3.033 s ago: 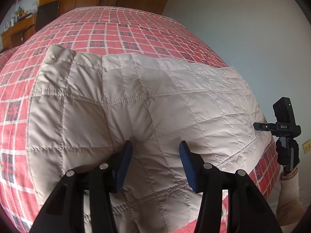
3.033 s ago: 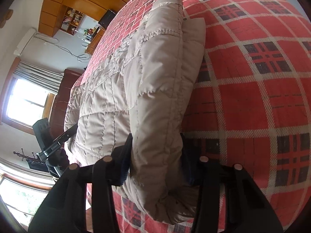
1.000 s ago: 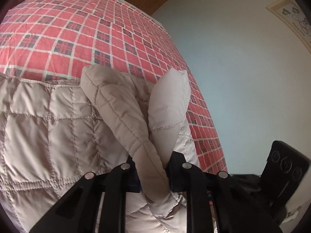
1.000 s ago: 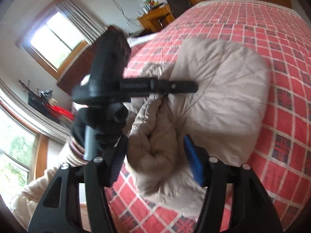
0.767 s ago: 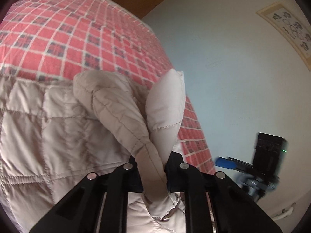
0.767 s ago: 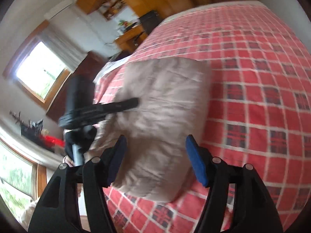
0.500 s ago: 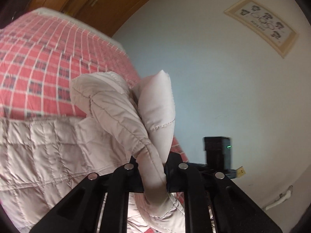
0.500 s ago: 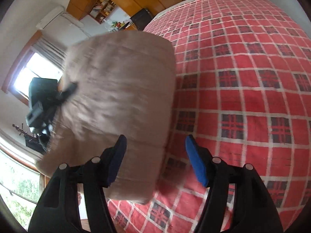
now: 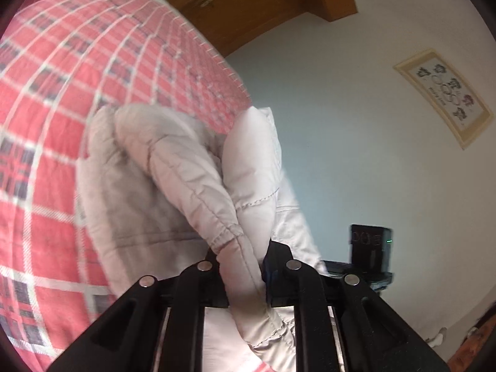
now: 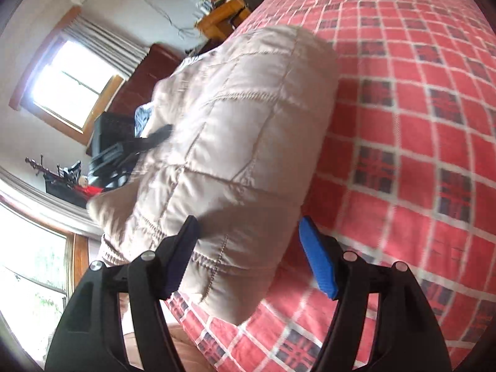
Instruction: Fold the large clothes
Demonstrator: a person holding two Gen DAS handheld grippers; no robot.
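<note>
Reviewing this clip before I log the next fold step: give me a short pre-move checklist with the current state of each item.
1. Left gripper clamped on the quilted jacket: ok, fabric is pinched between its closed fingers.
2. Right gripper free to regrasp: ok, its jaws stand open with the jacket in front, not pinched.
3. Jacket bundled rather than spread: ok, it shows as a thick folded mass on the red plaid bedspread.
4. Landing area on the bedspread beside the jacket: ok, bare plaid shows.
5. Fold edges aligned: cannot tell, the views are blurred and too close.
</note>
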